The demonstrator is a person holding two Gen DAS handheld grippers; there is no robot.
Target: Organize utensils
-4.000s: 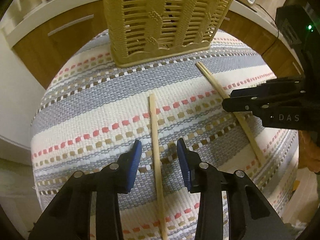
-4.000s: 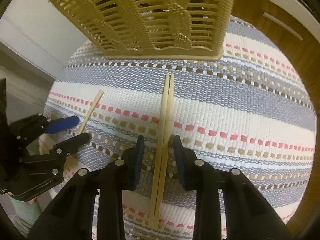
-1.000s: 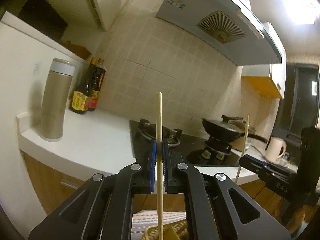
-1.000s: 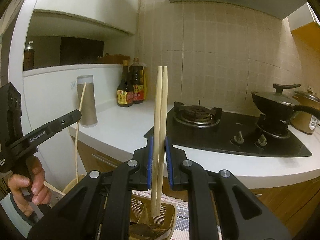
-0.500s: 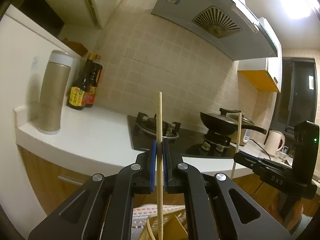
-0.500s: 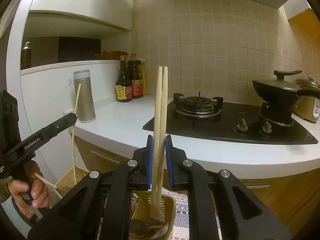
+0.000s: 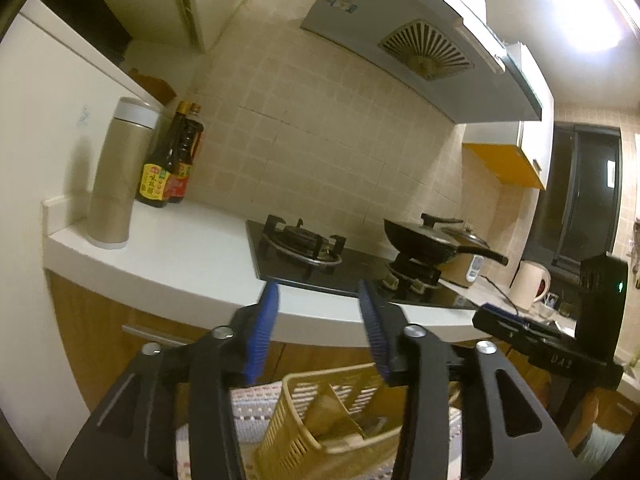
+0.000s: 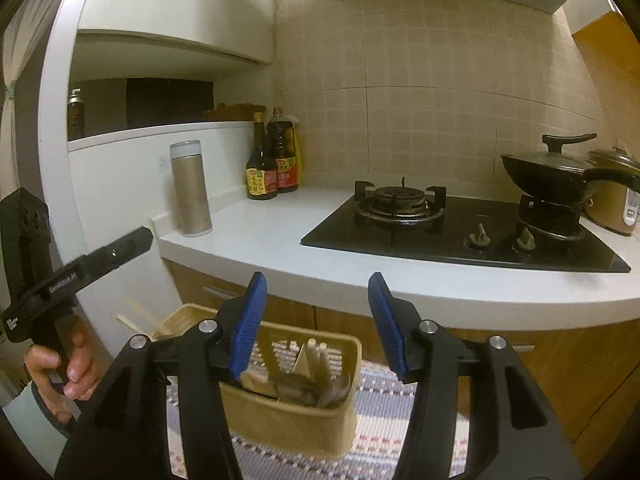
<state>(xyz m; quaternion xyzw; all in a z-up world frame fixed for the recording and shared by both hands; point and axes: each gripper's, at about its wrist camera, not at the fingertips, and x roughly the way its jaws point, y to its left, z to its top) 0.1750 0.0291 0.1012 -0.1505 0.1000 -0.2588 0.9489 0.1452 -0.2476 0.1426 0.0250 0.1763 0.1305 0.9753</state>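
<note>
Both grippers, left gripper (image 7: pixel 318 330) and right gripper (image 8: pixel 316 320), have just spread their fingers empty above the basket (image 8: pixel 296 412); chopsticks (image 8: pixel 318 358) stand inside, drop-off apparently done.

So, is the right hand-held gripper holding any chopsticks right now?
No: the right hand-held gripper has just opened with nothing between its jaws, and two chopsticks stand in the basket below.

You get dim, yellowish indoor light. A ceiling lamp (image 7: pixel 580 4) blows out to white glare at the left view's top right. Fisheye bending curves the counter edge (image 8: pixel 440 296), dark vignettes fill the corners, and the near basket (image 7: pixel 320 420) looks soft.
</note>
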